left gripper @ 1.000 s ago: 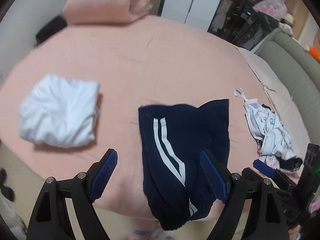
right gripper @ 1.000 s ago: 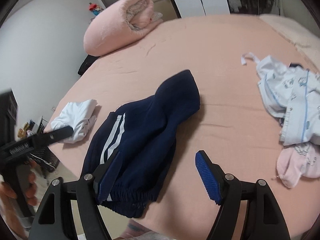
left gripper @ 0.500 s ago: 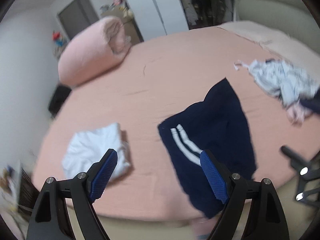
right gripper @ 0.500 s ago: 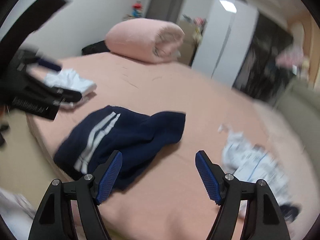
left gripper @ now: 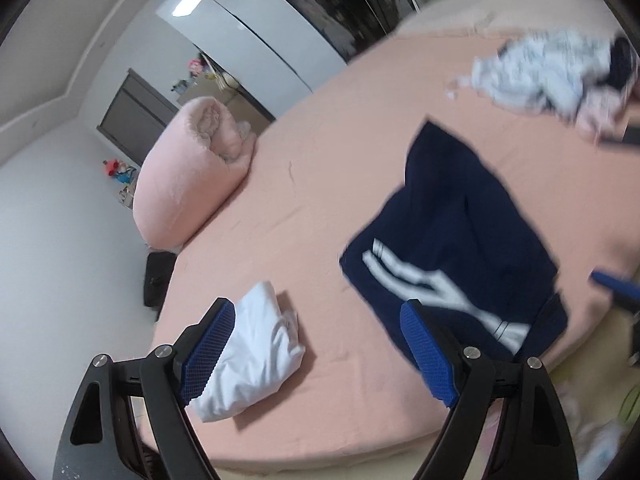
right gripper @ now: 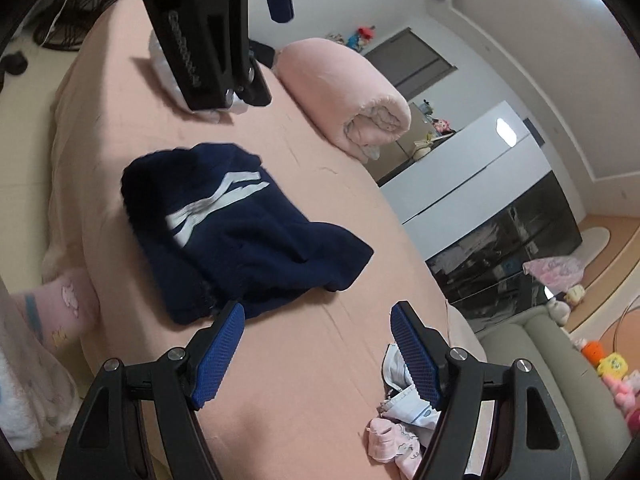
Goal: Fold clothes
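Navy shorts with white stripes (left gripper: pixel 464 248) (right gripper: pixel 240 232) lie crumpled near the front edge of the pink bed (left gripper: pixel 320 200) (right gripper: pixel 304 344). A folded white garment (left gripper: pixel 260 356) lies to their left, half behind my left gripper's near finger. My left gripper (left gripper: pixel 316 344) hovers open above the bed edge between the two, holding nothing. My right gripper (right gripper: pixel 318 350) is open and empty over bare sheet, just short of the shorts. In the right wrist view the left gripper's body (right gripper: pixel 208 28) hangs over the white garment. A pile of small white and pink clothes (left gripper: pixel 560 72) (right gripper: pixel 400 432) lies off to the right.
A rolled pink blanket (left gripper: pixel 188 180) (right gripper: pixel 352 96) sits at the bed's far end. A white and dark wardrobe (right gripper: pixel 480 208) stands behind. A grey sofa (right gripper: pixel 560 380) with toys lies beyond the bed. A person's pink-clad leg (right gripper: pixel 68 312) is at the bed's edge.
Both grippers have rolled strongly and shifted sideways, so each view now shows the bed tilted. The clothes lie where they were. Both sets of jaws kept the same wide gap.
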Demonstrator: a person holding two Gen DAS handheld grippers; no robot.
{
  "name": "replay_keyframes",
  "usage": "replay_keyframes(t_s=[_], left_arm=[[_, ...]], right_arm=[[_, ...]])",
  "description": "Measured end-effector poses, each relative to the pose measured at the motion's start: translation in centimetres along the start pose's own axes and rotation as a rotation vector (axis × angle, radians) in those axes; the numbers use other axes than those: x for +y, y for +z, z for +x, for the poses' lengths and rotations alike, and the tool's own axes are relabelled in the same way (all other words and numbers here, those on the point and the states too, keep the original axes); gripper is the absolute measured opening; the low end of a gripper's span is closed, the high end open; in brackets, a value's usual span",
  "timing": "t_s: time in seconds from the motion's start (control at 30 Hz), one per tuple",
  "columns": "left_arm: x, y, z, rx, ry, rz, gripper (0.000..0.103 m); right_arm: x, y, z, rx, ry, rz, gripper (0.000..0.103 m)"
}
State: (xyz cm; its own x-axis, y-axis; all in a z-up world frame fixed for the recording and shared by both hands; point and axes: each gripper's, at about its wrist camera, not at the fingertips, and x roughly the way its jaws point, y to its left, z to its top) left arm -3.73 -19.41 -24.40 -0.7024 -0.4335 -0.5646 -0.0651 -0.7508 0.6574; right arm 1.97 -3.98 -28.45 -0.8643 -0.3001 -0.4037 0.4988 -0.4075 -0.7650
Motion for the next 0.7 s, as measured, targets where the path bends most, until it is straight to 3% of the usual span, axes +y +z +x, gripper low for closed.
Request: replay_keyframes(t_s=[0.13, 0.37, 0.7], left_arm=[[-1.0, -1.1, 1.3, 0.038, 0.039, 0.083, 0.085], [0.4, -2.2, 0.4, -0.056, 0.011, 0.053, 0.085], [-1.5, -3.0, 1.2, -0.057, 0.036, 0.15, 0.085]], right_arm=[[0.7, -0.3, -0.1, -0.001, -0.003, -0.006, 0.075], [2.6, -1.4, 0.1, -0.011, -0.013, -0.042, 0.075], [7.3, -3.1, 1.0, -0.045, -0.046, -0.216, 0.075]])
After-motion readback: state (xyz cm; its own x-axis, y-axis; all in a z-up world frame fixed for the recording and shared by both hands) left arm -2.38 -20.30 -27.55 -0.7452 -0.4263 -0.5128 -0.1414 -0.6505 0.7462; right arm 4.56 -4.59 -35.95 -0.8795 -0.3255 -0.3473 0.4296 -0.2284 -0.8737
